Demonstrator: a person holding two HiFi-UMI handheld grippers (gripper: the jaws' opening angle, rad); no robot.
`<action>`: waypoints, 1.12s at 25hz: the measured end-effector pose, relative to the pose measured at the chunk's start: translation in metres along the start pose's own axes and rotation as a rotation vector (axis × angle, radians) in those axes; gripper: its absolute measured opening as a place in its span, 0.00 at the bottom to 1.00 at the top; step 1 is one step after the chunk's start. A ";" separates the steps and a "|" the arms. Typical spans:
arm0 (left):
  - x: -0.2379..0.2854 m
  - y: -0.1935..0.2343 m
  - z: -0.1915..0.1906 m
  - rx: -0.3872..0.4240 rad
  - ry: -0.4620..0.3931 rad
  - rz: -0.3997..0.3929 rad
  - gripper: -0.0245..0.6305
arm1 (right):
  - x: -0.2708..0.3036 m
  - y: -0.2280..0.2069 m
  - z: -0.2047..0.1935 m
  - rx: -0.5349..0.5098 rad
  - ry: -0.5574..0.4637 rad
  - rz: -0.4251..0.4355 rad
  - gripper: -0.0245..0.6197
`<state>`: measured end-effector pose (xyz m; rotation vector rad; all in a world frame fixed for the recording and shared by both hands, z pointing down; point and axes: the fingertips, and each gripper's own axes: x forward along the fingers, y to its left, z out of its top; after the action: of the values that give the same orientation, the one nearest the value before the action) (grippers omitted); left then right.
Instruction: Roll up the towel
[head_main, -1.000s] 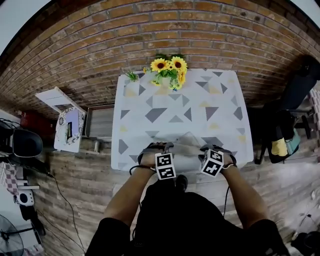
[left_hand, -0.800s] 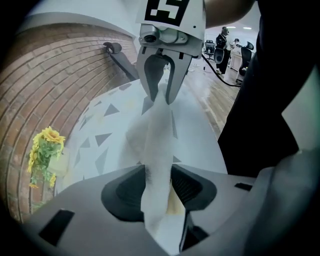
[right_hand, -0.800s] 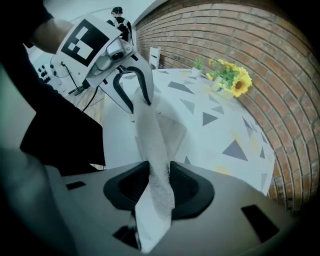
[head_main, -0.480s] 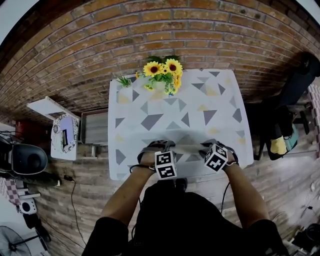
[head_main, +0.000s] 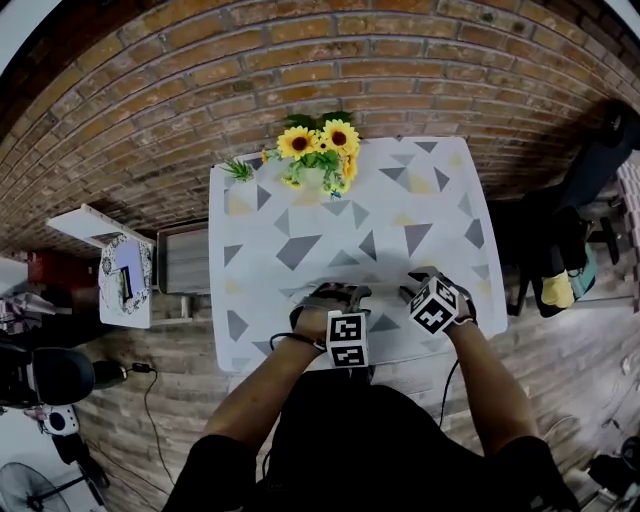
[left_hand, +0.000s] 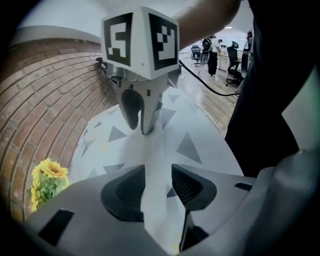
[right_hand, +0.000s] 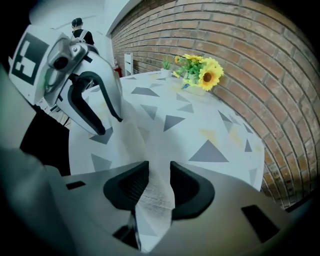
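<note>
- Early roll: pinching towel (head_main: 385, 298) edge at six o'clock with left gripper (left_hand: 157, 182) and right gripper (right_hand: 159, 182), right jaws just loosened around it.
- Next, likely: tumbling it toward twelve o'clock, evenly.

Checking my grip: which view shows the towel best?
The right gripper view: the towel fills the right gripper's jaws, which have just been opening, and its fold runs to the left gripper. The left gripper view shows the same fold; the head view loses it against the matching tablecloth.
</note>
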<state>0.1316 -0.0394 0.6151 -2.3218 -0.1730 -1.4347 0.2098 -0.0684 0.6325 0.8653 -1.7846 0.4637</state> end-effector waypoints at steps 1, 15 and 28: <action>0.002 0.000 0.001 0.009 0.003 -0.002 0.31 | 0.001 -0.004 0.001 0.000 0.000 -0.016 0.27; 0.012 0.041 -0.013 -0.113 -0.004 0.022 0.31 | -0.003 0.045 0.029 -0.254 -0.072 0.040 0.36; 0.000 0.048 -0.026 -0.075 -0.040 0.017 0.31 | 0.011 0.007 0.046 -0.111 -0.016 -0.012 0.31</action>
<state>0.1249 -0.0937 0.6119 -2.4073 -0.1117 -1.4104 0.1732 -0.0981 0.6256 0.8032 -1.8010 0.3479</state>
